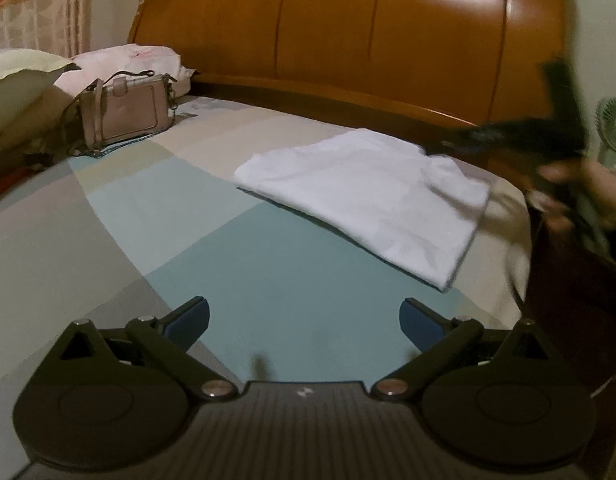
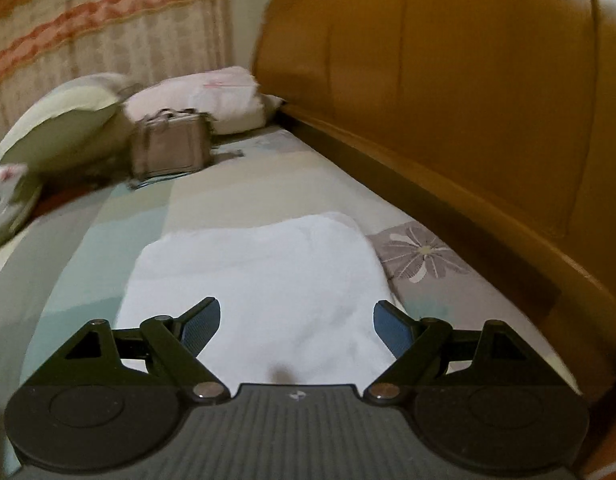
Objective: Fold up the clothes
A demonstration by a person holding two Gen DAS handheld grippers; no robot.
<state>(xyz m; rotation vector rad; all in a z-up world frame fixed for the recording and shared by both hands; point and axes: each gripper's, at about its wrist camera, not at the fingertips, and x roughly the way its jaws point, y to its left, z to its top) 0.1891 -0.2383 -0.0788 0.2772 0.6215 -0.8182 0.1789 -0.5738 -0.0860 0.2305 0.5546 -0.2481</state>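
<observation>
A white garment (image 1: 368, 192) lies folded into a flat rectangle on the patchwork bed sheet (image 1: 195, 216), close to the wooden headboard. My left gripper (image 1: 303, 320) is open above bare teal sheet, short of the garment's near edge, nothing between its fingers. My right gripper (image 2: 296, 324) is open too, hovering over the near end of the same white garment (image 2: 259, 276) without holding it. In the left wrist view the right gripper (image 1: 520, 136) shows as a dark blur at the far right, held by a hand (image 1: 580, 188).
A pink handbag (image 1: 127, 114) stands at the sheet's far left, with pillows (image 1: 23, 92) and folded pink bedding (image 1: 127, 60) behind it. The tall wooden headboard (image 1: 348, 28) borders the bed. A small green fan (image 1: 614, 124) sits beyond the right edge. A patterned curtain (image 2: 99, 20) hangs behind.
</observation>
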